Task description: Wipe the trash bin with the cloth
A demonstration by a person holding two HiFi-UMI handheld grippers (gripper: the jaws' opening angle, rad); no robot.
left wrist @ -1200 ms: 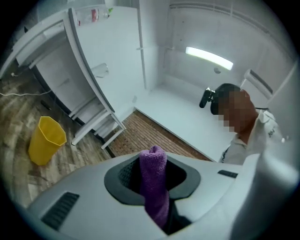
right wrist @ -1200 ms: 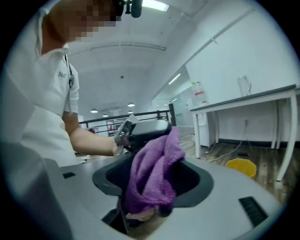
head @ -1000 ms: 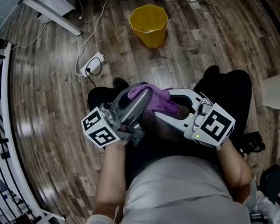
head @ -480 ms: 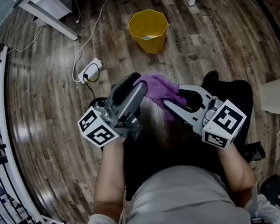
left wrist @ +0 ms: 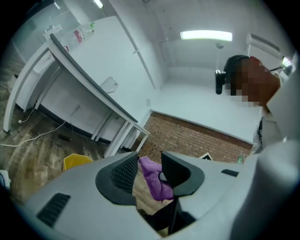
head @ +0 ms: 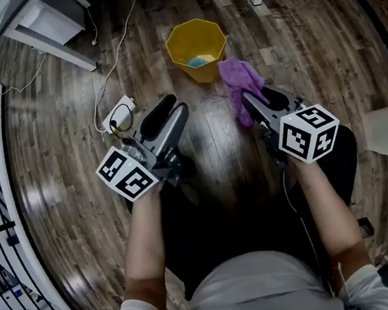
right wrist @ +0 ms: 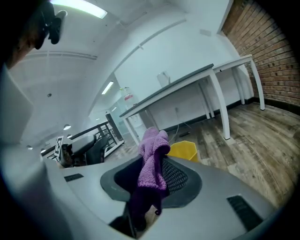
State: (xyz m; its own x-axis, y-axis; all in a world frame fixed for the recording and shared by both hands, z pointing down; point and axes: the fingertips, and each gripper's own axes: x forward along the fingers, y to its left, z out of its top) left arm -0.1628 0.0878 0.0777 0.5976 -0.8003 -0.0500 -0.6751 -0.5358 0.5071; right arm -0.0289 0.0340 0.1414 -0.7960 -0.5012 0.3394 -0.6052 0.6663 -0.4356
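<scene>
handoff done: your left gripper (head: 173, 107) lets go, jaws apart, empty | your right gripper (head: 258, 96) alone clamps cloth (head: 239, 82), carries it toward 12 o'clock | trash bin (head: 196, 45) on floor (head: 297, 26) near ahead | wipe not started

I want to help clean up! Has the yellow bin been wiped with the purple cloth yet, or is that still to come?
Done: the purple cloth is picked up, pinched in the right gripper. In hand: it is held out toward the yellow bin but is not touching it. The left gripper has just been opening its jaws, with nothing between them. Left: all the wiping.
</scene>
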